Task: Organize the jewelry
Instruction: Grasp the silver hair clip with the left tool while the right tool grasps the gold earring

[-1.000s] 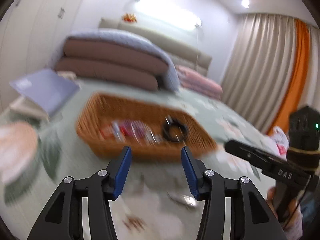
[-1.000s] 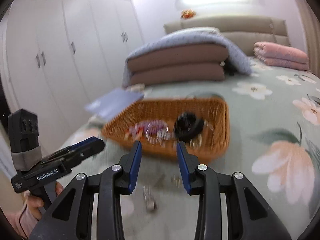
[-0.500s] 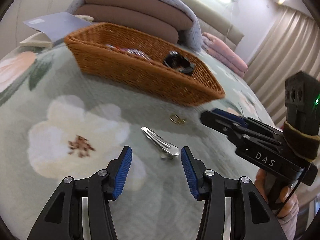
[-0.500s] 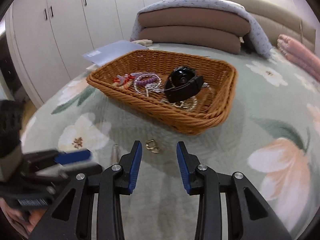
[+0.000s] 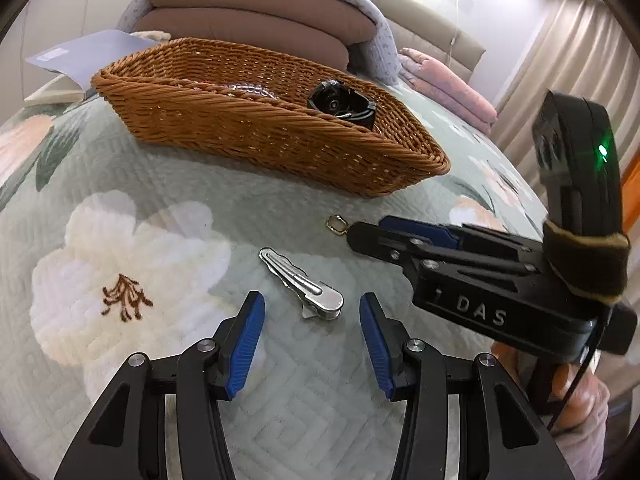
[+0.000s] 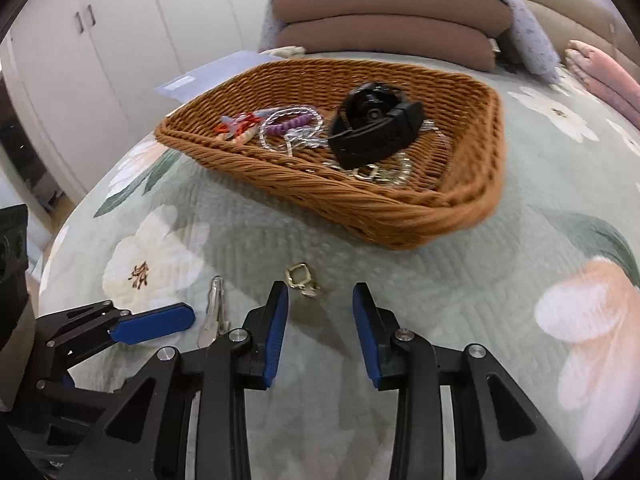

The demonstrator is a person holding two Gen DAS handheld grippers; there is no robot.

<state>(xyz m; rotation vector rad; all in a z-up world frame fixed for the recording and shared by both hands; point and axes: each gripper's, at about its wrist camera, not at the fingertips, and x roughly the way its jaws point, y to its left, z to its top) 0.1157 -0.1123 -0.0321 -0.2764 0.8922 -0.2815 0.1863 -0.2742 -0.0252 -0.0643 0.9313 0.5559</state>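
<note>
Two grippers low over the floral quilt (image 5: 168,184), both on the near side of the wicker basket (image 5: 256,136). Left gripper (image 5: 311,338): jaws apart and closing, nothing between the blue pads, silver hair clip (image 5: 304,284) lying flat just ahead of its tips. Right gripper (image 6: 320,328): jaws apart, nothing held; small gold ring-shaped piece (image 6: 301,276) on the quilt just ahead of its tips, between gripper and basket. Clip and gold piece both outside the basket, near its front wall, apart from each other. Inside the basket: black watch-like item (image 6: 374,128) near centre, chain links (image 6: 376,172) under it, purple bead bracelet (image 6: 288,124) and red-orange strands (image 6: 240,124) toward the left end. Beyond the basket: stacked brown cushions (image 6: 384,28) under a grey blanket; a pale booklet (image 5: 86,54) by its far left corner.
</note>
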